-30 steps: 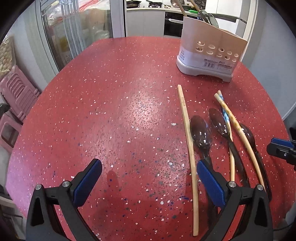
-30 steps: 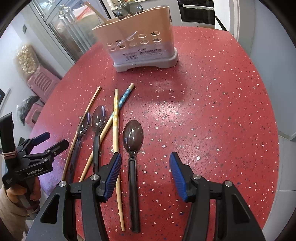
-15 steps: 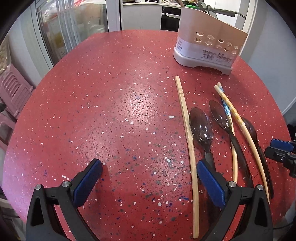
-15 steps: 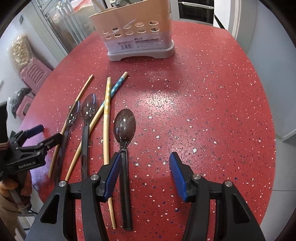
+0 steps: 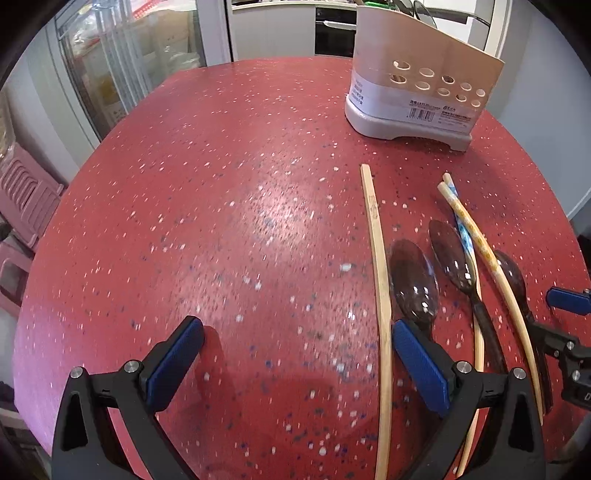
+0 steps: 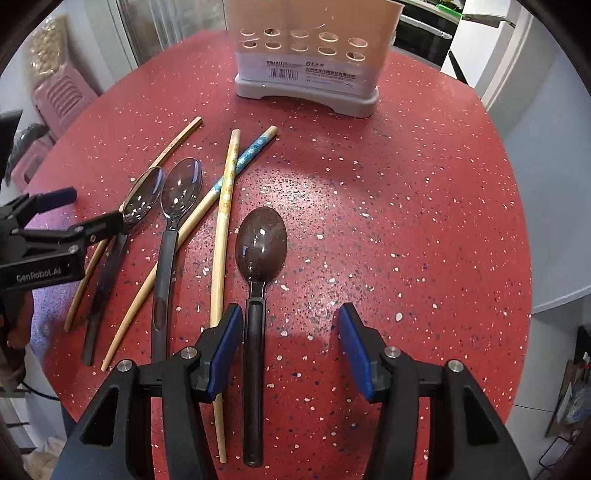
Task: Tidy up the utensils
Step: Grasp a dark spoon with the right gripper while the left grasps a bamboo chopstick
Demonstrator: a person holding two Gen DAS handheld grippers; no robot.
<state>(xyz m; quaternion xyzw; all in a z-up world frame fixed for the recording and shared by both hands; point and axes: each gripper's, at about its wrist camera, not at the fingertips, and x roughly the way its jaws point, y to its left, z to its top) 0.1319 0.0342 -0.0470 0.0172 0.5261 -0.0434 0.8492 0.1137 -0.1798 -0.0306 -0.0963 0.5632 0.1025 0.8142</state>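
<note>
Red table [image 6: 424,184], "GenRobot.AI" tongs [image 6: 79,210]

red speckled table [image 6: 406,184], beige holder [image 6: 314,22], blue-flowered chopstick [image 6: 251,151], brown spoon [image 6: 261,243]

spoon [image 6: 258,254] lies between the right gripper [image 6: 290,349] fingers; chopsticks [image 6: 223,236] and two spoons [image 6: 177,206] to its left, utensil holder [image 6: 306,62] ahead.

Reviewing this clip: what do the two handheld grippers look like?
Both the left gripper and right gripper have black angular plastic fingers with silver screws and flat blue pads. The left one's side carries white "GenRobot.AI" lettering.
</note>
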